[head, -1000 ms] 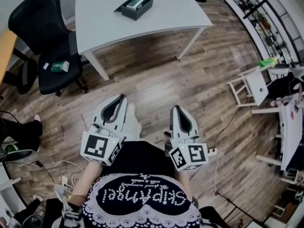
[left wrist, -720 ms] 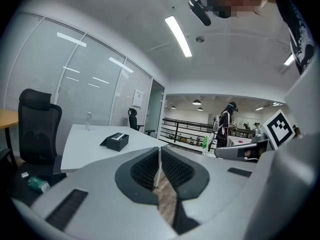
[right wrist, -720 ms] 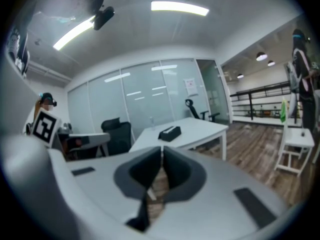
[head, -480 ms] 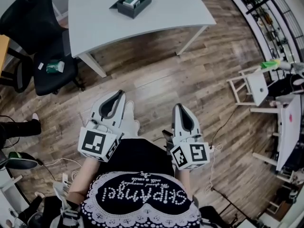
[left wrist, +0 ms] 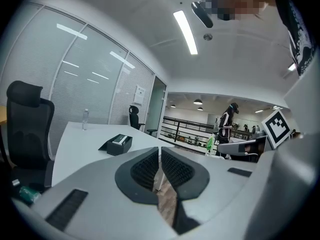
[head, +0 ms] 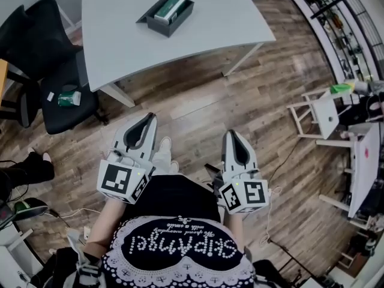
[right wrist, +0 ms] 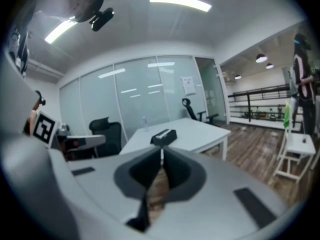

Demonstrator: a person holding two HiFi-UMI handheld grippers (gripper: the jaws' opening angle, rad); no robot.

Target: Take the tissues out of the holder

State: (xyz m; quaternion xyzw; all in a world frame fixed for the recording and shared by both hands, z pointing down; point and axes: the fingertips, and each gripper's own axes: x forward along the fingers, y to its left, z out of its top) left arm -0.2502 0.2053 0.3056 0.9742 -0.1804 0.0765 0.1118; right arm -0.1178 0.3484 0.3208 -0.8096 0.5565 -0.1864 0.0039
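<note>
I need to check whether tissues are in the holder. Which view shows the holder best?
The head view: it looks down into the open holder on the white table, showing the tissues inside. Both gripper views show the holder small, distant and side-on.

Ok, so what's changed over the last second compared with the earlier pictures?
The person has stepped towards the white table: it and the tissue holder now sit lower in the head view. Nothing was taken hold of or let go. The left gripper and right gripper stay shut and empty, side by side, and the tissues are still in the tissue holder.
</note>
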